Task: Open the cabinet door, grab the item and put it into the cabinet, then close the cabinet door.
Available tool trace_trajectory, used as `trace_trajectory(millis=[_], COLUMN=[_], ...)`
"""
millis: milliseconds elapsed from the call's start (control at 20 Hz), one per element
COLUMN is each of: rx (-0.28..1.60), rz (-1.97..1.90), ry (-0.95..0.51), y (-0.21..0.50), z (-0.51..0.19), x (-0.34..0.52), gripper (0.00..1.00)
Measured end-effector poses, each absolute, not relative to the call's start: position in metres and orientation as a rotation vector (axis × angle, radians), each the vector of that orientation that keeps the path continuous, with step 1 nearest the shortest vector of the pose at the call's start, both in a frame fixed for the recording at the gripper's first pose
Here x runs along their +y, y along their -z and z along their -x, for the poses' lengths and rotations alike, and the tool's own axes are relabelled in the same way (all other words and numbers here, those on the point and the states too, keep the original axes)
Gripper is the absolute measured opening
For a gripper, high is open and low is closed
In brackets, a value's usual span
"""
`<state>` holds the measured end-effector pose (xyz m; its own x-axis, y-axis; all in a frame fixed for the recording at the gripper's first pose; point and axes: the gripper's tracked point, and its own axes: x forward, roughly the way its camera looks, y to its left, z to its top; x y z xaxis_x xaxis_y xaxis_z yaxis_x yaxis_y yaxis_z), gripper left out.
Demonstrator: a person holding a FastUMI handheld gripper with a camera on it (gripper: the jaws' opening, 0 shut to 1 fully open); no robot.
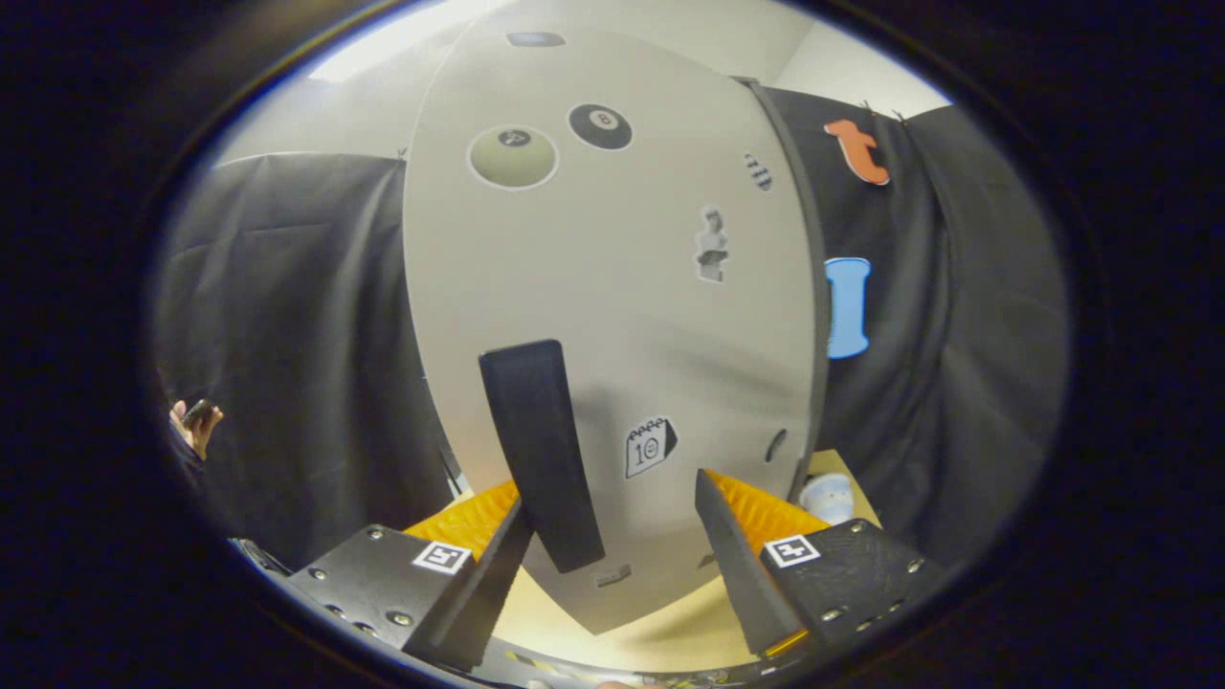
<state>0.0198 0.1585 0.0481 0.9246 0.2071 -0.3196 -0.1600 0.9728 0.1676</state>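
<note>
The pale grey cabinet door [612,287] stands shut right in front of me, with several stickers on it. Its black upright handle [541,455] lies between my fingers, close against the left fingertip [507,545] and well apart from the right one. My gripper [612,493] is open, with nothing pressed between the fingers. A small white item [828,498] sits on the table just past the cabinet's right edge, beyond my right finger.
The cabinet stands on a pale yellow table [670,632]. Black cloth walls hang on both sides. A person's hand [196,426] holding a small dark thing shows at the far left.
</note>
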Motion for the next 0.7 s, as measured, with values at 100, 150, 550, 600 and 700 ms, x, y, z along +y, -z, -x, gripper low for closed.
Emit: trace_trajectory(millis=[100, 150, 550, 600, 700], rx=[0.337, 0.333, 0.321, 0.318, 0.310], rz=[-0.132, -0.130, -0.134, -0.128, -0.115], ry=[-0.221, -0.230, -0.275, -0.280, -0.286], y=[-0.048, -0.046, -0.042, -0.042, -0.042], z=[-0.034, -0.041, -0.070, -0.071, -0.075], x=[0.173, 0.177, 0.196, 0.198, 0.202], gripper=[0.96, 0.96, 0.96, 0.96, 0.97])
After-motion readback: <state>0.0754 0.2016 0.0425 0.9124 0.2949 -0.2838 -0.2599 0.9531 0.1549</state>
